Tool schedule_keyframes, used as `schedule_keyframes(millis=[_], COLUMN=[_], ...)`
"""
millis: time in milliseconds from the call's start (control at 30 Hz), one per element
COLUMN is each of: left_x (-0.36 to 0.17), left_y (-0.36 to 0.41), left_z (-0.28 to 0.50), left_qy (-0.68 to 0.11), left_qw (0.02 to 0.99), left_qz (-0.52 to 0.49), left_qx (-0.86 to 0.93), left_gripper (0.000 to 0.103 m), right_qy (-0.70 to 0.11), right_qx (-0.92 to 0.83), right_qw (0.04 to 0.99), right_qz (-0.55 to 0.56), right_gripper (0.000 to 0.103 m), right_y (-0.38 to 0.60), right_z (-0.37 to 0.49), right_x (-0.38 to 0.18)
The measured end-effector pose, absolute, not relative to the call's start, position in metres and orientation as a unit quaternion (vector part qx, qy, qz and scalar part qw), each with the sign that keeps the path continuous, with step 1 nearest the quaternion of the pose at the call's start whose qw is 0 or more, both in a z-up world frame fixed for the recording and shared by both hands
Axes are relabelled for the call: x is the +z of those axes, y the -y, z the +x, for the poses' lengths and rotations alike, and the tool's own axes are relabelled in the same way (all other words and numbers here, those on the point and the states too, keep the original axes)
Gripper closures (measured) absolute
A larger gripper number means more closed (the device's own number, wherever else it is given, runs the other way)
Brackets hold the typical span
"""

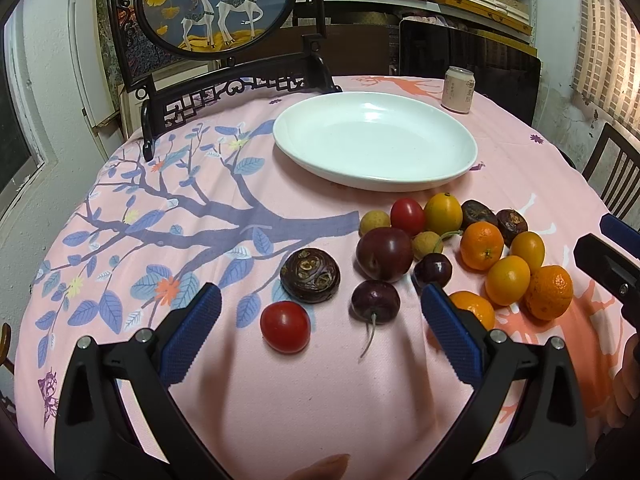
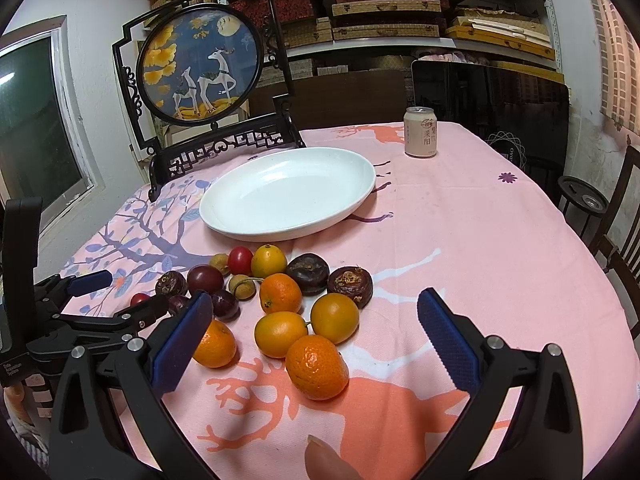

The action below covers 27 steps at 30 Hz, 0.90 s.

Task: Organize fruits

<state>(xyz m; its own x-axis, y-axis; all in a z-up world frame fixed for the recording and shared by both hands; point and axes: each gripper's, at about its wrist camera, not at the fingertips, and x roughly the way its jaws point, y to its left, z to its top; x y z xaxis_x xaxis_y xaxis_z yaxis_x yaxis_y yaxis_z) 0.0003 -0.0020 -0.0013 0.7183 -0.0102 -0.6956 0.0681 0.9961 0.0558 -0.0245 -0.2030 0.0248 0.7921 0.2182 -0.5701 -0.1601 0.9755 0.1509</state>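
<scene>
Nothing is sorted yet — the glossy white plate [image 1: 456, 168] is sitting bare while every fruit is lying on the pink cloth [image 1: 280, 400] in front of it. Both the left gripper [image 1: 320, 316] and right gripper [image 2: 314, 320] are hovering spread wide, holding nothing. Dimpled tangerines [image 2: 317, 367], smooth tomatoes [image 1: 285, 327], stemmed cherries [image 1: 375, 301] — all small, round, liable to roll.

Both the left gripper [image 1: 320, 304] and the right gripper [image 2: 314, 314] are matte black plastic frames with triangular cut-outs and round silver screws at the pivots, each finger [image 1: 192, 332] faced with a ribbed blue pad [image 2: 448, 344], and one body bears small white lettering.
</scene>
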Motion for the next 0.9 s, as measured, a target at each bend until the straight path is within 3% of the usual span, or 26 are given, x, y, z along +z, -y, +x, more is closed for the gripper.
schedule_keyframes(millis=[900], left_x=[-0.0023], left_y=[0.0026], left_z=[0.0002], left_qy=[-0.374], left_qw=[0.926], left_qz=[0.040], left_qx=[-0.023], left_gripper=[0.002], right_qy=[-0.306], right_qx=[0.102], right_qw=[0.945], right_qz=[0.051], right_gripper=[0.001], right_y=[0.2037], right_z=[-0.0252], right_x=[0.0246])
